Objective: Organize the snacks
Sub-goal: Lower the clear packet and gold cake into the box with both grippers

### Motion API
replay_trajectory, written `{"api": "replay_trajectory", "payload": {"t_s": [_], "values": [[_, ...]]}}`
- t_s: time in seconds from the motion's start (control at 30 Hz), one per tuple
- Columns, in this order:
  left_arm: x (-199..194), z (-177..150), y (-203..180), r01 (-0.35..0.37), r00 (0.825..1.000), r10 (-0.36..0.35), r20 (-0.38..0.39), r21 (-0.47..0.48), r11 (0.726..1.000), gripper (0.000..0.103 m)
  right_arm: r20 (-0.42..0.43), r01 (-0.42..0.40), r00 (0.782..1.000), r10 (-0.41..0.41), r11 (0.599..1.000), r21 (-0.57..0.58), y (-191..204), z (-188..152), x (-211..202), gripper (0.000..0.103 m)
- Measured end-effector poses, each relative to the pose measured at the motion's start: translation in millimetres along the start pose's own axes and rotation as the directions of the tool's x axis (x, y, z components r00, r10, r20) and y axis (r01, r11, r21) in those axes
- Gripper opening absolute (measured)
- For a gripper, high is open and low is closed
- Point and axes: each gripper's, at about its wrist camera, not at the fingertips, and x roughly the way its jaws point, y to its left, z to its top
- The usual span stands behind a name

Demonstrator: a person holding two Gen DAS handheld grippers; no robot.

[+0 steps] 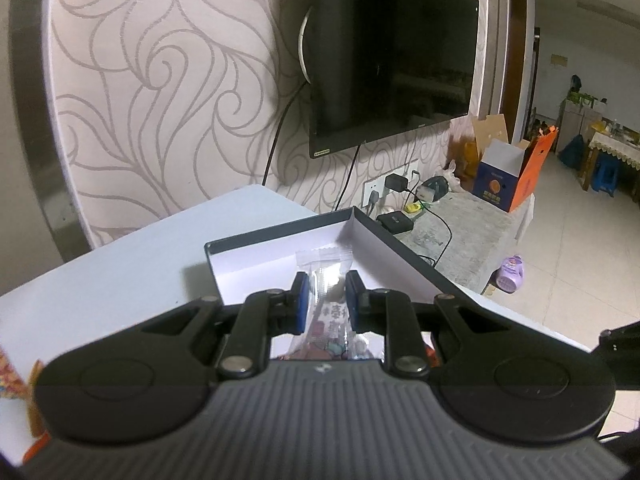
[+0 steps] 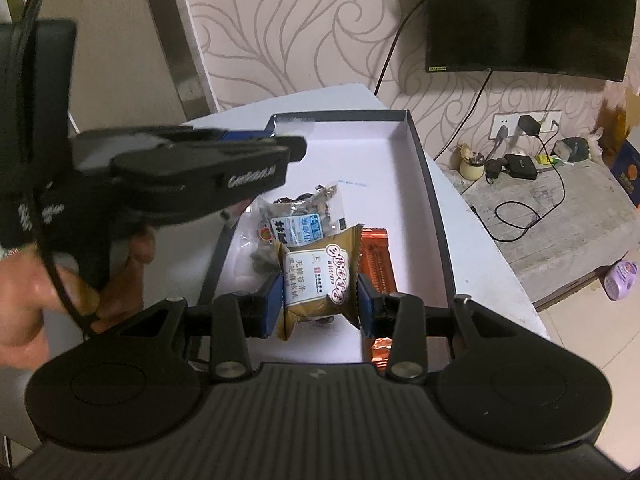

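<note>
Hovering over the open box (image 2: 434,216), two wrapped snacks are being carried, one in each gripper. In the left wrist view a clear-wrapped snack (image 1: 326,280) is being pinched by the left gripper (image 1: 324,296), whose jaws are drawn in narrow on the packet's middle, above the white floor of the box. In the right wrist view a brown-and-white pastry packet (image 2: 320,276) is being gripped across its width by the right gripper (image 2: 320,300), above an orange wrapper (image 2: 376,264) and a clear bag of dark pieces (image 2: 296,216) already lying inside the box.

Both packets are judged to be light, with thin crinkly film that is likely slippery and soft contents that could be crushed. A hold across the filled middle, as is being used now, is probably safer than one on the sealed end flaps, which could fold or slide out. The box itself is resting on a white table (image 2: 248,116).
</note>
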Motion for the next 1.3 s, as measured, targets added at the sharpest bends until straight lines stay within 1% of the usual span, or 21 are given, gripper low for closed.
{"api": "replay_trajectory", "payload": {"t_s": [0.2,0.47,1.03,1.3], "values": [[21.8,2.8,3.3,-0.015,1.0,0.015,-0.016,-0.004,1.0,0.023,-0.016,-0.003,1.0,0.003,1.0,0.013,-15.4,2.7,10.6,0.045],[39.9,3.4,4.6,-0.02,0.999,0.019,-0.042,-0.01,1.0,0.023,-0.034,-0.011,0.999,0.012,1.0,0.016,-22.5,5.3,22.7,0.045],[56.3,12.4,2.9,-0.005,0.998,0.005,-0.058,0.002,1.0,0.023,-0.06,-0.018,0.998,0.02,0.999,0.027,-27.3,6.4,35.9,0.045],[64.7,19.8,-3.9,-0.027,0.997,0.026,-0.074,-0.013,1.0,0.023,-0.063,-0.021,0.998,0.022,0.999,0.024,-28.5,7.0,38.1,0.045]]}}
